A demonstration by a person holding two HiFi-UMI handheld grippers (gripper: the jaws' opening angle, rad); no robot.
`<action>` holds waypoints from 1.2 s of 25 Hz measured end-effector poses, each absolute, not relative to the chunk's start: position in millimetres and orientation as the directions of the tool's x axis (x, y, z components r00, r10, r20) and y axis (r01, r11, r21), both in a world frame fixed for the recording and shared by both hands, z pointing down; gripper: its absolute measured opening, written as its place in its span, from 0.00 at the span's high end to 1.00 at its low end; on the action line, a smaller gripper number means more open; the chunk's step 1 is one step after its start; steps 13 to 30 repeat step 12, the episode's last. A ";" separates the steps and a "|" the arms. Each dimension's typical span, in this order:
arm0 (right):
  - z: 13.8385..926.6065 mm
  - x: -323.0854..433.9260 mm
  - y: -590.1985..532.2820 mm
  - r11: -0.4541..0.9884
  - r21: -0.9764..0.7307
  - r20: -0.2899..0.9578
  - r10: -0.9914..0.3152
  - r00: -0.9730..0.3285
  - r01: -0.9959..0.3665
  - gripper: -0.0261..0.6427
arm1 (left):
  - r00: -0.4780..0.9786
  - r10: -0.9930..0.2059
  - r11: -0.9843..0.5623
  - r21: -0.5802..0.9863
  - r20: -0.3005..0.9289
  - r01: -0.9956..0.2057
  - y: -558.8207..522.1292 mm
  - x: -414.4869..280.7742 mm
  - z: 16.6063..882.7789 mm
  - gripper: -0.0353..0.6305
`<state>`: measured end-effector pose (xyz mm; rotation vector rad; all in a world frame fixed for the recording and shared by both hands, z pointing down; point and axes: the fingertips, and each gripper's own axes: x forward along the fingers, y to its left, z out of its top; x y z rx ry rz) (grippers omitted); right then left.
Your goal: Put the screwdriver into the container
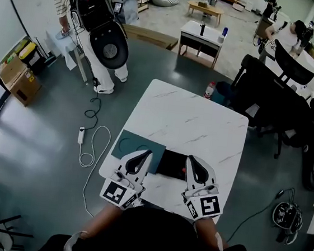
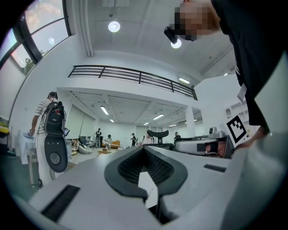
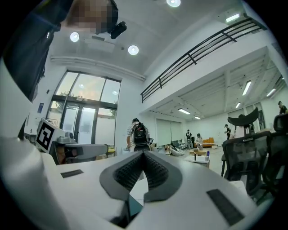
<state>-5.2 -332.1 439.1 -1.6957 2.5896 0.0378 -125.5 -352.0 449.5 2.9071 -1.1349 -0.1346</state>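
Note:
In the head view, both grippers hover side by side over the near edge of the white marble table (image 1: 191, 120), pointing forward and level. My left gripper (image 1: 143, 155) is shut with nothing between its jaws; in the left gripper view its tips (image 2: 144, 148) meet against the room beyond. My right gripper (image 1: 190, 161) is also shut and empty, its tips (image 3: 144, 153) touching. Between the two lies a black rectangular container (image 1: 172, 164), with a teal mat (image 1: 134, 146) beside it at the left. No screwdriver shows in any view.
A person with a backpack (image 1: 95, 25) stands at the far left beside a small table. Black office chairs (image 1: 273, 90) crowd the table's right side. A white cable and power strip (image 1: 86, 142) lie on the floor at the left. Cardboard boxes (image 1: 19, 75) sit by the window.

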 end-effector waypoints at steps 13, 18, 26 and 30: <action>424.4 -5.5 -328.0 0.364 0.136 -0.082 -0.923 -0.377 -0.921 0.93 | 0.754 -0.651 -0.757 0.006 -0.086 -0.653 -354.6 -111.0 439.8 0.94; 424.4 -5.5 -328.0 0.364 0.136 -0.082 -0.923 -0.377 -0.921 0.93 | 0.754 -0.651 -0.757 0.006 -0.086 -0.653 -354.6 -111.0 439.8 0.94; 424.4 -5.5 -328.0 0.364 0.136 -0.082 -0.923 -0.377 -0.921 0.93 | 0.754 -0.651 -0.757 0.006 -0.086 -0.653 -354.6 -111.0 439.8 0.94; 424.4 -5.5 -328.0 0.364 0.136 -0.082 -0.923 -0.377 -0.921 0.93 | 0.754 -0.651 -0.757 0.006 -0.086 -0.653 -354.6 -111.0 439.8 0.94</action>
